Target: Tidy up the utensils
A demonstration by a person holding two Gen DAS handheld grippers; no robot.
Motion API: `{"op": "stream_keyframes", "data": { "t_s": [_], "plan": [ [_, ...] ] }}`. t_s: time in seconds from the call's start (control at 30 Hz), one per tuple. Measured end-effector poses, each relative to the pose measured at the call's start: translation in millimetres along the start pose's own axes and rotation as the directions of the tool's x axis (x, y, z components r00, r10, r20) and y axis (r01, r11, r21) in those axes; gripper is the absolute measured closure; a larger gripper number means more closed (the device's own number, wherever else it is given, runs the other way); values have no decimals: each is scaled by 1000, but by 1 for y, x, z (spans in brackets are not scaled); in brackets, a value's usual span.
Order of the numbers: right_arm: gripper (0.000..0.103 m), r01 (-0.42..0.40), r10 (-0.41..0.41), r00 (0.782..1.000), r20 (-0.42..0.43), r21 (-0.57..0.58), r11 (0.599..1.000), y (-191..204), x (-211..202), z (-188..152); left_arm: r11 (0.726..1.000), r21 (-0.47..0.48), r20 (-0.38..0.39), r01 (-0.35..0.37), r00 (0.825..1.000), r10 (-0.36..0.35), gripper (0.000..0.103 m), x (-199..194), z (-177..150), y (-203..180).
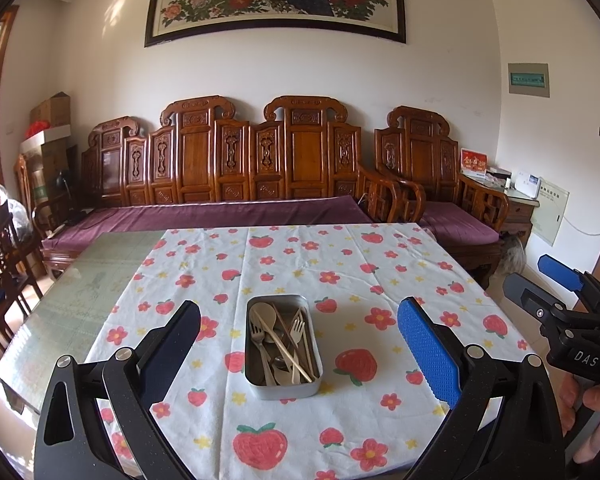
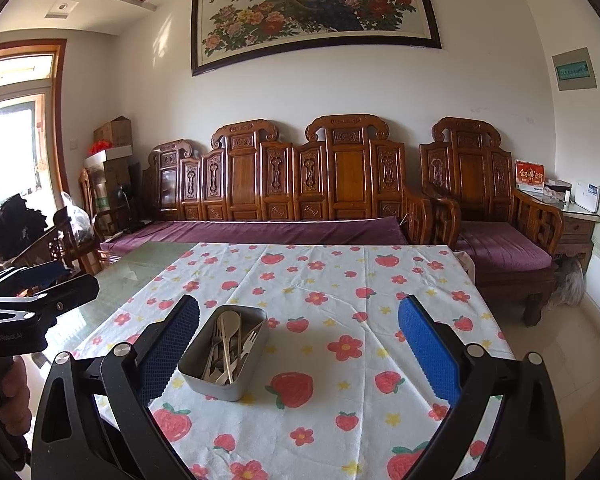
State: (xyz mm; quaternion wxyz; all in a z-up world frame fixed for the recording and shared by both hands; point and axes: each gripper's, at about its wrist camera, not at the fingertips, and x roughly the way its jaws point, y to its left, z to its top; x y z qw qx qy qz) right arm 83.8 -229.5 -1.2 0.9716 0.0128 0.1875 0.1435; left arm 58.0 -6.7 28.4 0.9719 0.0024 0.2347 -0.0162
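A grey metal tin (image 1: 283, 386) sits on the strawberry tablecloth (image 1: 340, 264), holding forks, spoons and chopsticks (image 1: 286, 340) jumbled together. It also shows in the right wrist view (image 2: 216, 380), with the utensils (image 2: 230, 348) inside. My left gripper (image 1: 300, 316) is open and empty, hovering just in front of the tin. My right gripper (image 2: 300, 312) is open and empty, with the tin close to its left finger (image 2: 172, 344). The right gripper also shows at the right edge of the left wrist view (image 1: 556, 280).
The tablecloth covers the right part of a glass-topped table (image 1: 80, 292). A carved wooden sofa (image 1: 236, 168) with purple cushions stands behind the table. A wooden chair (image 1: 4, 264) stands at the left. A side table (image 1: 516, 200) with boxes is at the far right.
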Motion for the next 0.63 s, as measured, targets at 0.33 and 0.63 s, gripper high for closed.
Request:
{"op": "stream_keyframes", "data": {
  "t_s": [0.33, 0.63],
  "plan": [
    [3, -5, 5, 1000, -1, 2, 1000, 5, 1, -1, 1000, -1, -1, 0, 1000, 0, 8, 0, -1, 1],
    [3, -5, 5, 1000, -1, 4, 1000, 4, 1, -2, 1000, -5, -3, 3, 1000, -3, 8, 0, -3, 2]
  ]
}}
